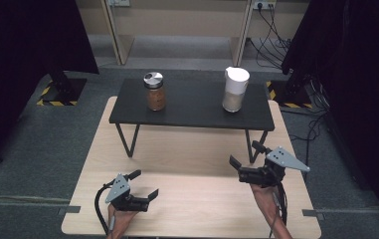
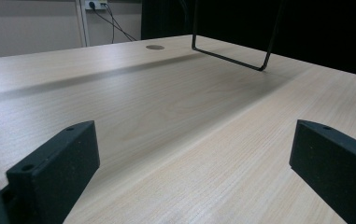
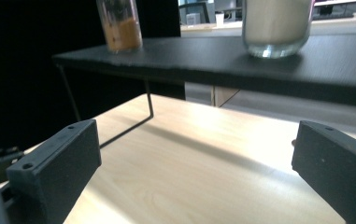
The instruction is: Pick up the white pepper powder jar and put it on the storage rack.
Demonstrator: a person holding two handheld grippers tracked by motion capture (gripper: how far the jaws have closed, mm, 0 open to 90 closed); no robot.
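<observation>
A glass jar of brown powder [image 1: 155,92] with a silver lid stands on the left of a black raised shelf [image 1: 192,112]. A jar of pale powder [image 1: 235,89] with a white lid stands on the shelf's right. In the right gripper view the brown jar [image 3: 119,25] and the pale jar [image 3: 276,28] rise above the shelf edge [image 3: 203,63]. My left gripper [image 1: 145,183] is open low over the near left of the wooden table [image 1: 192,149], holding nothing. My right gripper [image 1: 245,155] is open near the shelf's right leg, facing the shelf, also with nothing in it.
The shelf stands on thin black wire legs [image 2: 231,53] across the middle of the table. A round cable hole [image 2: 155,47] lies in the tabletop. Dark curtains and cables [image 1: 271,45] surround the table on the grey floor.
</observation>
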